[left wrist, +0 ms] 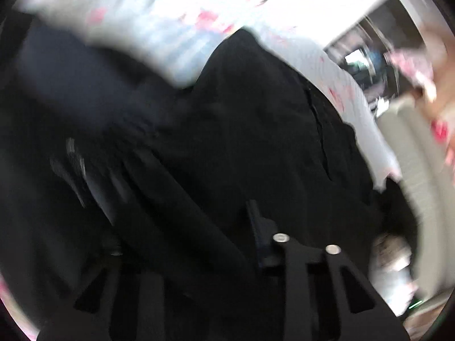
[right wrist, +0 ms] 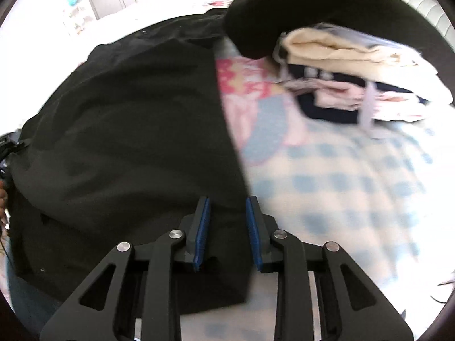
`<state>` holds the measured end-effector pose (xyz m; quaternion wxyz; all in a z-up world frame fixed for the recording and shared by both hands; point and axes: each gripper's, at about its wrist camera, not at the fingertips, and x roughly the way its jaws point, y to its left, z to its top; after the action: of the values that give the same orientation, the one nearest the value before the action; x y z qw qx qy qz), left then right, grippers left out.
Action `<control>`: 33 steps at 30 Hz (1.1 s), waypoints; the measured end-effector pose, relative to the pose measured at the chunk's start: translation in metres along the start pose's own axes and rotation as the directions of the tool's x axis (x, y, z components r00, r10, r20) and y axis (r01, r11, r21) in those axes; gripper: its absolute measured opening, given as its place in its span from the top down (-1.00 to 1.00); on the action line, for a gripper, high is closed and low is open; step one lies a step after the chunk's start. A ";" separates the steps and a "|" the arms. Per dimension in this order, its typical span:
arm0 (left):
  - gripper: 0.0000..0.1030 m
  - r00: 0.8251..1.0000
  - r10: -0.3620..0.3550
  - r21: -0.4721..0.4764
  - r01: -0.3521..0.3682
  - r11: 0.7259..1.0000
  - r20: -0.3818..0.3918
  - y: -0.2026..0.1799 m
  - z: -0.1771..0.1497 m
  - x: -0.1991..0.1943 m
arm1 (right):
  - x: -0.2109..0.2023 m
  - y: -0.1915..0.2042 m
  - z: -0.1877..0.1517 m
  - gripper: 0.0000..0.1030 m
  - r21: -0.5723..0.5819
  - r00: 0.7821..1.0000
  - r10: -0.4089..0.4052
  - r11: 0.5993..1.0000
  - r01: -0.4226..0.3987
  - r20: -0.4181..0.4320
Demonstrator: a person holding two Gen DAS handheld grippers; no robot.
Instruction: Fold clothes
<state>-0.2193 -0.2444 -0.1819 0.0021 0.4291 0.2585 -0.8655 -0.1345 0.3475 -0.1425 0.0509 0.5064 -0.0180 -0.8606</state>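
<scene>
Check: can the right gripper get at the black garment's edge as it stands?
Probably yes. The right gripper has its jaws apart just over the black garment edge on the bedsheet; nothing lies between them.

Left view's pretty smeared: the left gripper (left wrist: 227,227) melts into the black garment (left wrist: 241,113). Can't tell its jaws. Stack (right wrist: 355,76) beside the garment is blurry too.

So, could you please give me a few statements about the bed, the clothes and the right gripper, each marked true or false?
1. The black garment lies spread on a checked bedsheet. True.
2. The right gripper is clamped shut with no gap. False: its blue pads stand apart, above the garment's edge.
3. A pile of folded clothes sits beyond the garment. True.
4. The top piece of that pile is bright red. False: it is cream.
5. The left wrist view is sharp. False: it is blurred.
</scene>
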 end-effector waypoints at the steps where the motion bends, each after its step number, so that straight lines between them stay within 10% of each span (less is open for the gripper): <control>1: 0.60 1.000 -0.008 0.018 0.008 1.000 0.030 -0.003 0.004 -0.008 | -0.004 -0.007 0.000 0.34 0.011 1.000 -0.001 1.000 0.001 0.001; 9: 0.74 0.995 0.065 0.116 -0.073 0.991 0.076 -0.006 0.035 -0.009 | -0.009 0.021 0.010 0.03 -0.025 0.980 0.199 0.980 -0.199 -0.023; 12: 0.75 0.994 0.026 0.151 -0.042 0.988 0.103 -0.014 0.053 -0.016 | 0.011 0.025 0.006 0.38 -0.065 0.985 0.141 0.987 -0.148 -0.102; 18: 0.39 0.990 0.086 0.125 -0.071 0.990 -0.114 0.008 0.033 0.016 | 0.004 -0.006 0.010 0.20 0.016 0.991 0.081 0.997 -0.079 -0.107; 27: 0.10 0.986 0.169 0.051 -0.169 0.984 0.004 0.007 -0.006 -0.044 | -0.017 0.076 0.072 -0.06 -0.217 0.972 0.231 0.948 -0.233 -0.035; 33: 0.10 0.905 0.339 0.117 -0.377 0.919 0.257 -0.024 -0.029 -0.088 | 0.032 0.095 0.041 0.05 -0.215 0.975 0.165 0.957 -0.194 -0.148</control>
<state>-0.1475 -0.2302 -0.1204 0.1561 0.3641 0.1011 -0.9126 -0.1791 0.2488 -0.1421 0.1878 0.5477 0.0381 -0.8144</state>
